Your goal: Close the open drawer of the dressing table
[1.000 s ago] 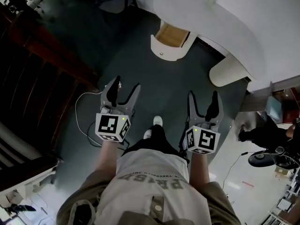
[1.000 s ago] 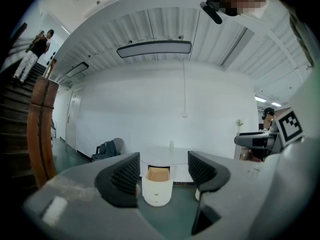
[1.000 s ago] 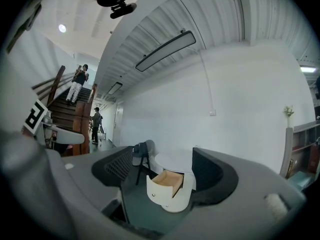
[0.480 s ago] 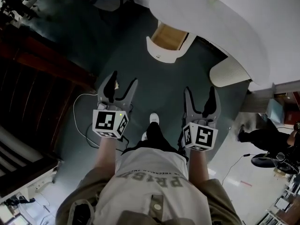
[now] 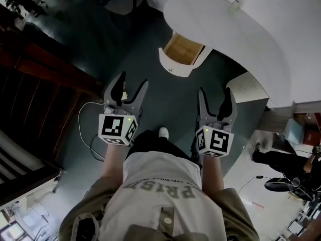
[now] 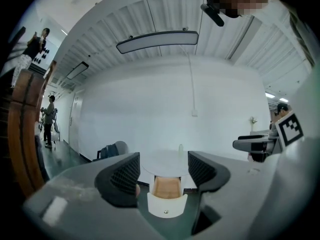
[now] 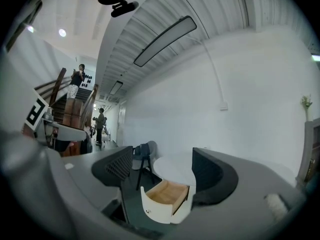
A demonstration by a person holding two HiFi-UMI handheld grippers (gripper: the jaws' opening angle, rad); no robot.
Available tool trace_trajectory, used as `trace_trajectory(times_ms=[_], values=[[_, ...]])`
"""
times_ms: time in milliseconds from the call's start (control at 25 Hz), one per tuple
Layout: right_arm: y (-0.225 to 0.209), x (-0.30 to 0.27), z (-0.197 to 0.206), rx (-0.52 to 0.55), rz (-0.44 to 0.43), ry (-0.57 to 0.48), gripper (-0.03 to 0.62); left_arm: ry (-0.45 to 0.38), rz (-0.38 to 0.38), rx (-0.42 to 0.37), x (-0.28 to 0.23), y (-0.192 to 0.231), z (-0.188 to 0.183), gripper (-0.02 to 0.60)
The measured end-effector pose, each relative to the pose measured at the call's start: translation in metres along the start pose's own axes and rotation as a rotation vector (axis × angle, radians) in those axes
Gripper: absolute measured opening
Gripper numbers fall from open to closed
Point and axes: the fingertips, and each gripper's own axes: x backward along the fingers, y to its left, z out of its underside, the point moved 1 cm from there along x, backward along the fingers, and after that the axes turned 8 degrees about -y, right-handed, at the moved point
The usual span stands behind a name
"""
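- Left tool point(image 5: 133, 84) and right tool point(image 5: 215, 95): both spread wide, nothing between the jaws.
- Approach step, by my reading: the open drawer point(image 5: 182, 51) lies well ahead, under the white surface point(image 5: 225, 29).
- Next: step closer, then push its curved front squarely inward.

The drawer point(image 5: 183, 49) shows bare pale wood inside, behind a smooth white front with a small metal knob point(image 5: 170, 70). The desk point(image 5: 220, 19) is matt white, the floor point(image 5: 170, 102) dark and faintly glossy; the fingers point(image 6: 120, 176) look matt grey plastic, ribbed inside.
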Motion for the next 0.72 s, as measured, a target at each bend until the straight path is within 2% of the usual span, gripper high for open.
trace_trajectory(times_ms=[240,720], values=[[0.010,-0.031,0.014,-0.016,-0.003,0.018,0.360,0.027,-0.004,-0.010,-0.023,0.023,0.009,0.316],[0.039,-0.106,0.086,-0.043,0.099,0.095,0.360,0.111,0.134,0.017,-0.106,0.072,0.050,0.316]])
